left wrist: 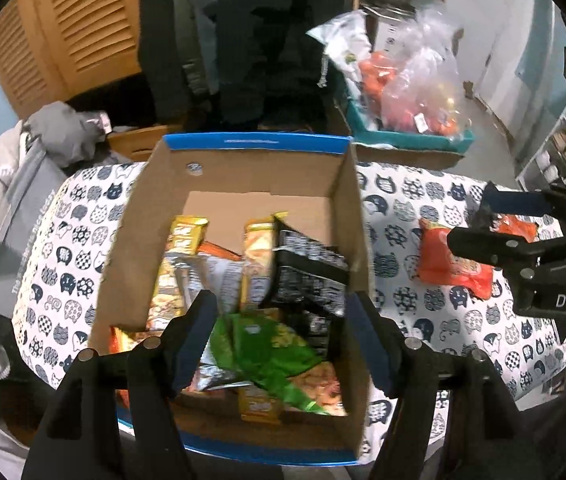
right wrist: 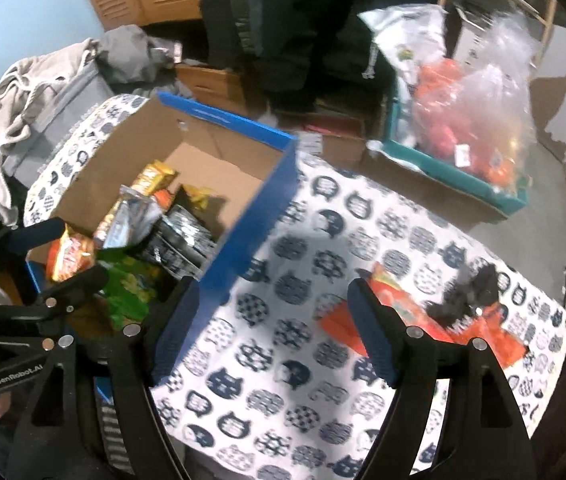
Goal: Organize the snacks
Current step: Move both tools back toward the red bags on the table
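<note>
Most of the job looks done: the open brown cardboard box with blue outer walls (left wrist: 239,168) on the cat-print cloth tabletop (left wrist: 395,280) already holds a pile of snacks, including a crinkled green foil packet (left wrist: 267,352), yellow-gold wrapped bars (left wrist: 187,236) and a black printed pack (left wrist: 307,276). Left outside: a flat orange snack packet (left wrist: 455,264) lying on the cloth well right of the box.

Left claw (left wrist: 279,344) hovers over the box, spread wide, holding nothing. Right claw (right wrist: 271,332) also wide and empty, over bare cloth, orange packet just beside its right finger.

Judgement: one packet remaining, right claw's to fetch.
</note>
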`<state>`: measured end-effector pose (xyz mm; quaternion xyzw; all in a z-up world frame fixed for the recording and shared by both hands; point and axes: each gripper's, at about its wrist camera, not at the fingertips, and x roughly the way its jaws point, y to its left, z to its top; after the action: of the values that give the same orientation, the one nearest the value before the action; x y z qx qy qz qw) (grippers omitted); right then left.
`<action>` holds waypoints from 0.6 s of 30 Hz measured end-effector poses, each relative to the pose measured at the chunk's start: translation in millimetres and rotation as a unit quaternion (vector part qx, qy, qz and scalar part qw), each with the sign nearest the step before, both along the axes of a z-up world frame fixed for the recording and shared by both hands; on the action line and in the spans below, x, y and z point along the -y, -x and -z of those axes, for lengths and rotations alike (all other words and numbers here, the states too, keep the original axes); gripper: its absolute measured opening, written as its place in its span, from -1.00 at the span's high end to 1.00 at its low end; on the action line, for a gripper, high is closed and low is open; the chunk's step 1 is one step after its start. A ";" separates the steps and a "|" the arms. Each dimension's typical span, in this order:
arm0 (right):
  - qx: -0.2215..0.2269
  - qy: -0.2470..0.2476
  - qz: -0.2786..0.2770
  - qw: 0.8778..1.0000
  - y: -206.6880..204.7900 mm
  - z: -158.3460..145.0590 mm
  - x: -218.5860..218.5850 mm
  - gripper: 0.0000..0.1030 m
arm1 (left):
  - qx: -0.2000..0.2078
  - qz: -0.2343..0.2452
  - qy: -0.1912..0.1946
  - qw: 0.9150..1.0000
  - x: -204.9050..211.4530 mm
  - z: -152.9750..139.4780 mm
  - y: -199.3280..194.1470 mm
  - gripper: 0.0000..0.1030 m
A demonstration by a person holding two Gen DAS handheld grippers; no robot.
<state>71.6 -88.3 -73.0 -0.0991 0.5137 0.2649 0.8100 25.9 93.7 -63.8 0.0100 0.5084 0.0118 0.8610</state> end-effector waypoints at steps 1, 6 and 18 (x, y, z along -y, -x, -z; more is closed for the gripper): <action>0.001 0.002 0.004 1.000 -0.3 -0.4 7.9 -0.50 | -0.001 0.004 0.000 1.000 5.3 -0.7 -0.7 -0.36; 0.006 0.012 0.016 1.000 -2.9 -1.5 36.1 -0.50 | -0.008 0.017 0.006 1.000 27.0 -1.9 -4.1 -0.42; 0.014 0.051 0.035 0.998 -18.0 1.1 114.1 -0.53 | -0.055 0.026 0.032 0.998 77.5 10.0 -18.3 -0.42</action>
<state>89.6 -202.5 -74.1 -0.1256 0.5186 0.2086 0.8196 44.3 16.2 -73.9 -0.0036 0.5544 -0.0274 0.8318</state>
